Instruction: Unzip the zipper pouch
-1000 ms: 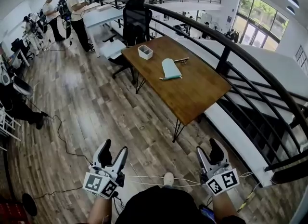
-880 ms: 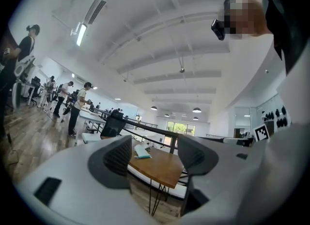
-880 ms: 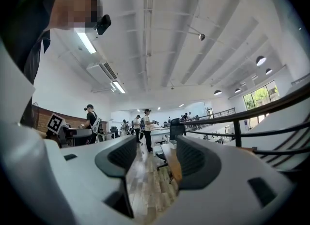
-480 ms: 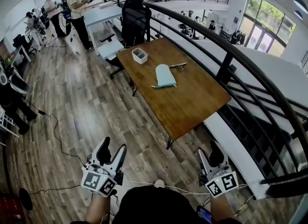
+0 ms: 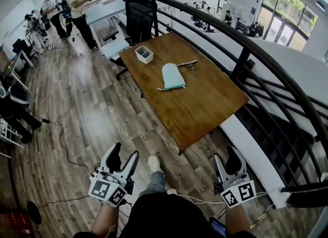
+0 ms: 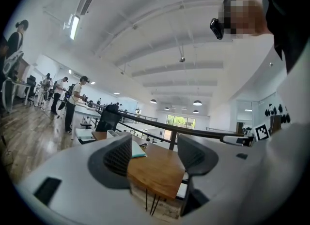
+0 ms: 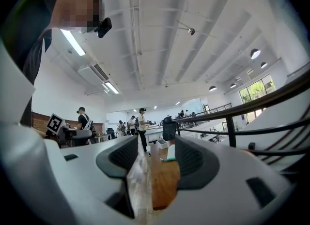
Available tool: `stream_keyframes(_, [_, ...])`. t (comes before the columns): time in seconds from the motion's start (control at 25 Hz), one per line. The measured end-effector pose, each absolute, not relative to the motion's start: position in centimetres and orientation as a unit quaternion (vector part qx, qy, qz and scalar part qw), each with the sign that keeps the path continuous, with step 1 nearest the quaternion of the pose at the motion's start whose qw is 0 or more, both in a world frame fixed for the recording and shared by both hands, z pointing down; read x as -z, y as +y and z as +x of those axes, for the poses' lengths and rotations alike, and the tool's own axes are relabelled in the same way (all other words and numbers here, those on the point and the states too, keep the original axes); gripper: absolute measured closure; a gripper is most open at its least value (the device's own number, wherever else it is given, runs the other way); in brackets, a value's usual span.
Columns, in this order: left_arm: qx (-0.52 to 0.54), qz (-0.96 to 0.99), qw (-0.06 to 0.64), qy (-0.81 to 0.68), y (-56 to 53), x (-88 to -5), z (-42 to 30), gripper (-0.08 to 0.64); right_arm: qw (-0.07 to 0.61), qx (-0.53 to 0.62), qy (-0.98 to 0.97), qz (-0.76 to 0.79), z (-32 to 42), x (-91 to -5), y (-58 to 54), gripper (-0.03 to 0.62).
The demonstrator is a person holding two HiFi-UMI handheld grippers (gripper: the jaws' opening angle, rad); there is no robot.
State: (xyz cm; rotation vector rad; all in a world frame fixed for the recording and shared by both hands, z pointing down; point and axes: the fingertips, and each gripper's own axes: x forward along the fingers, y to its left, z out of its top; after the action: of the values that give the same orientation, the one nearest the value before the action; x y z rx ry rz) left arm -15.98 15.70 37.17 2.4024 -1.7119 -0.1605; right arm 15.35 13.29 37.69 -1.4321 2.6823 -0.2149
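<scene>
While the person stands on the wooden floor point(image 5: 92, 114), the left gripper point(image 5: 124, 156) and the right gripper point(image 5: 227, 161) are held low and level, side by side and well apart, with one shoe point(image 5: 154, 164) between them. The left gripper's jaws stand wide apart, with only the distant table showing through the gap. The right gripper's jaws are also apart but have just been closing a little, and nothing sits between them. The pale green pouch point(image 5: 173, 75) lies flat on the wooden table point(image 5: 205, 104), well ahead of both grippers and roughly between their lines, touched by neither. Beyond the pouch sits a small white box point(image 5: 144, 53), and a small dark object point(image 5: 187, 64) lies just beside the pouch's far right. A black railing point(image 5: 241, 58) curves past on the right gripper's side.
</scene>
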Motion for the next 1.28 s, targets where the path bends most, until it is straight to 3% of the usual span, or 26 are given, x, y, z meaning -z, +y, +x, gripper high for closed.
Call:
stream_keyframes(0.52, [0.047,0.855,0.091,-0.508,1.7,-38.2,-12.5,0.273,0.048,0.048,0.840,-0.538,18.3,-36.7,5.1,0.371])
stream_keyframes(1.28, [0.000,0.887,0.111,-0.449,-14.9,-42.5,-15.3,0.275,0.025,0.066,0.826,-0.559,12.8,-36.7,-8.6,0.374])
